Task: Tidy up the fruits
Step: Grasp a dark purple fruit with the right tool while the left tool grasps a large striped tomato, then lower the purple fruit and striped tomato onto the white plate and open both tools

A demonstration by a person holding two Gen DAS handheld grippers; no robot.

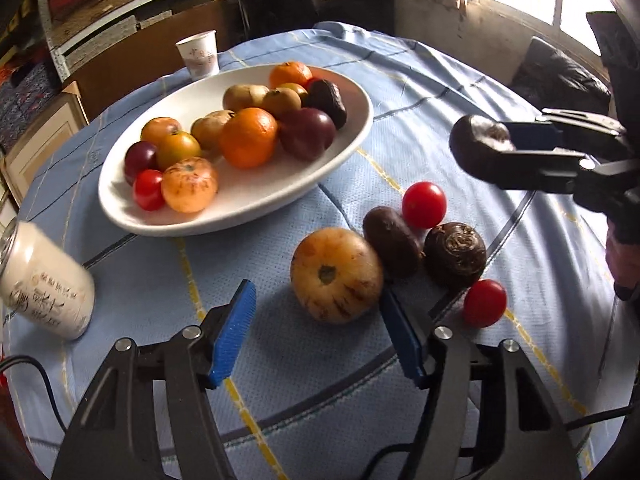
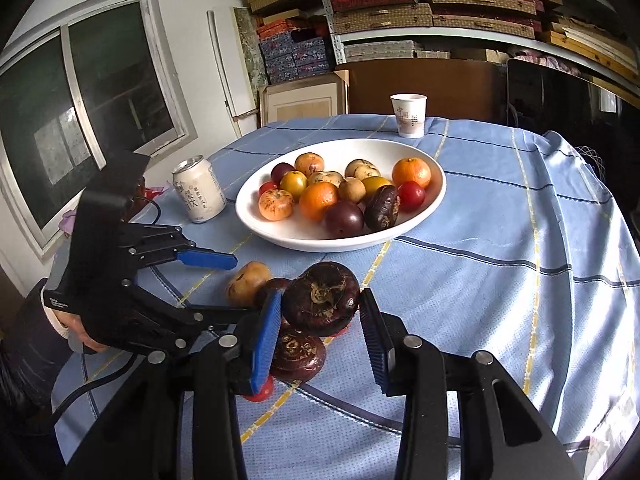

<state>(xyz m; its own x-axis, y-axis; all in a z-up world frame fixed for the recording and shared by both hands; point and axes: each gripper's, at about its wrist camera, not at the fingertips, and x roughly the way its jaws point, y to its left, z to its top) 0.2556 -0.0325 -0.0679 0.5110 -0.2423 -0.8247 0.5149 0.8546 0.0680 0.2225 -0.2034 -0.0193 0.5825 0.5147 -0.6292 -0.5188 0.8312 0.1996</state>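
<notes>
A white oval bowl [image 1: 120, 208] [image 2: 400, 236] on the blue cloth holds several oranges, tomatoes, plums and brown fruits. My left gripper [image 1: 317, 290] is open low over the cloth. A yellowish round fruit [image 1: 336, 276] [image 2: 248, 283] lies between its blue fingertips, close to the right pad [image 1: 400, 336] and apart from the left one. My right gripper [image 2: 321, 295] [image 1: 500, 148] is shut on a dark brown water chestnut [image 2: 322, 300] [image 1: 480, 144], held above the table. Another water chestnut [image 1: 455, 254], a dark oblong fruit [image 1: 392, 242] and two red tomatoes [image 1: 424, 204] [image 1: 485, 303] lie loose beside the yellowish fruit.
A white drink can [image 1: 44, 280] [image 2: 198, 190] stands left of the bowl. A paper cup [image 1: 199, 54] [image 2: 409, 115] is at the table's far edge. Shelves of boxes [image 2: 400, 8] and a window [image 2: 100, 92] lie behind. A hand [image 2: 80, 332] holds the left gripper.
</notes>
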